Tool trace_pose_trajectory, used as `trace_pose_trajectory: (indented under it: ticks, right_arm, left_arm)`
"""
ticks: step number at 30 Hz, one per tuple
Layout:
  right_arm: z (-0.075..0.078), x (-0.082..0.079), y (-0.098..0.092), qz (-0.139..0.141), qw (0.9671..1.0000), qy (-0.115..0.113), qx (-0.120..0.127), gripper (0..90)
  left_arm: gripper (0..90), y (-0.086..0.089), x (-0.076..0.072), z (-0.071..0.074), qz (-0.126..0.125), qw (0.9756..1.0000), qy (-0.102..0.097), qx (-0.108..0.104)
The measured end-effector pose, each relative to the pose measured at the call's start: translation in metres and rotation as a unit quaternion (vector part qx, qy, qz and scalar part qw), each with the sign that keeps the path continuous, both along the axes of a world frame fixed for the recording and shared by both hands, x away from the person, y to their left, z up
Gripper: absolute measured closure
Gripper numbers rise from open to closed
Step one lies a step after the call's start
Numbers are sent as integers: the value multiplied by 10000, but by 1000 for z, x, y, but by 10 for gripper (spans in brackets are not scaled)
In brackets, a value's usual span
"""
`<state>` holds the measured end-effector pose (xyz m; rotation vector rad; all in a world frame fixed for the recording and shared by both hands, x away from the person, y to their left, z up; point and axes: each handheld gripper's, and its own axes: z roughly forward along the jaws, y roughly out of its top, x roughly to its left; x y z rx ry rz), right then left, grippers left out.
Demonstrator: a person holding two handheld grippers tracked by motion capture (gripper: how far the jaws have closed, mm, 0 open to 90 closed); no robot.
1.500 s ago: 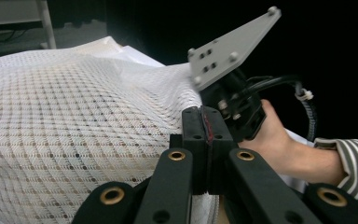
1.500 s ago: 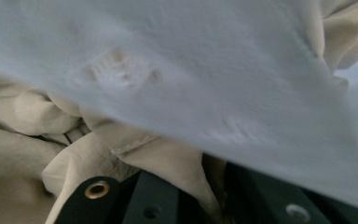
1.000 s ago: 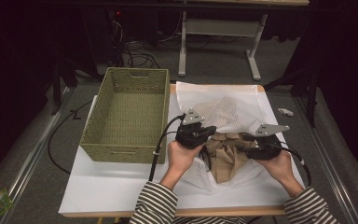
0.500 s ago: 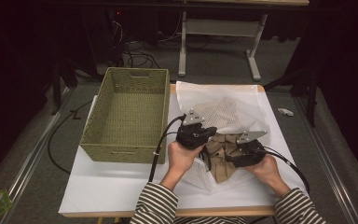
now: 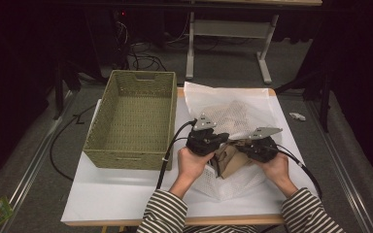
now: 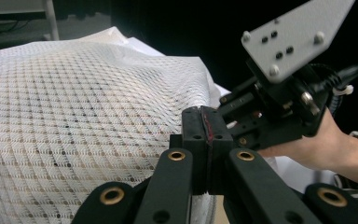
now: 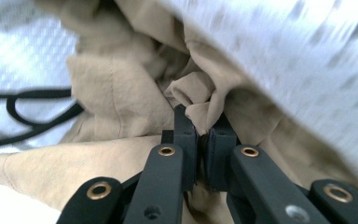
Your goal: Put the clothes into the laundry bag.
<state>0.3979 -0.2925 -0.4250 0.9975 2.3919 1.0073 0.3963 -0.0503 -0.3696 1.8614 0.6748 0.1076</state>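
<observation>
1. A white-topped table (image 5: 126, 194) carries the work, with a person in striped sleeves seated at its near edge.
2. A woven green basket (image 5: 132, 121) stands on the left half of the table, well apart from both hands.
3. A white mesh laundry bag (image 5: 233, 114) lies across the right half of the table, just beside the basket, its near part bunched under the hands; in the left gripper view it rises as a pale netted mound (image 6: 84, 121).
4. A tan cloth garment (image 5: 230, 158) sits crumpled at the mouth of the mesh bag, between the two grippers; in the right gripper view its folds (image 7: 121, 102) lie partly under the netting.
5. The left gripper (image 5: 209, 141) rests at the bag's near edge, its jaws pressed fully together; whether they pinch any of the mesh cannot be told.
6. The right gripper (image 5: 252, 148), facing the left one, has just been closing its jaws, and they now clamp a fold of the tan cloth garment, seen in the right gripper view (image 7: 200, 135).
7. A black cord (image 7: 28, 112) loops over the mesh beside the garment.
</observation>
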Motion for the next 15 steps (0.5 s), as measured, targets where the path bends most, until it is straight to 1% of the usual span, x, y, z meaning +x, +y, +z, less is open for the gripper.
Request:
trace_pose_trajectory:
  ticks: [2, 3, 5, 7, 8, 9, 10, 12, 13, 14, 15]
  right_arm:
    - [1, 4, -1, -82, 10000, 21, 22, 863]
    - [-1, 8, -1, -149, 9999, -12, 62, 862]
    - [-4, 13, 1, -261, 9996, -5, 82, 863]
    - [-10, 19, 4, -390, 9992, -88, 60, 863]
    - [-13, 23, 6, -473, 9987, -157, -93, 863]
    - [-17, 29, 7, -573, 9979, -214, -196, 863]
    - [-23, 36, 6, -735, 9970, -169, -189, 863]
    - [-28, 45, 4, -953, 9952, -154, -165, 861]
    - [-29, 47, 3, -993, 9948, -162, -174, 857]
    - [-29, 48, 4, -1052, 9942, -202, -132, 849]
    - [-27, 46, 4, -1057, 9941, -207, -160, 826]
  left_arm:
    - [900, -1, 0, 1, -11, 10000, -1, 5]
    - [900, -1, -1, 1, -14, 10000, 3, 1]
    - [900, -1, -1, 1, -23, 10000, 17, -32]
    - [900, 0, -2, 2, -55, 10000, 10, -56]
    - [900, 0, -3, 3, -71, 10000, -2, -66]
    - [900, 0, -5, 4, -96, 9999, -34, -33]
    - [900, 1, -6, 4, -92, 9999, -58, -14]
    - [900, 3, -6, 4, -73, 10000, -56, 21]
    - [900, 4, -5, 4, -54, 10000, -31, 34]
    - [900, 6, -4, 4, -13, 10000, -16, 49]
    - [900, 7, -3, 3, 3, 10000, -4, 44]
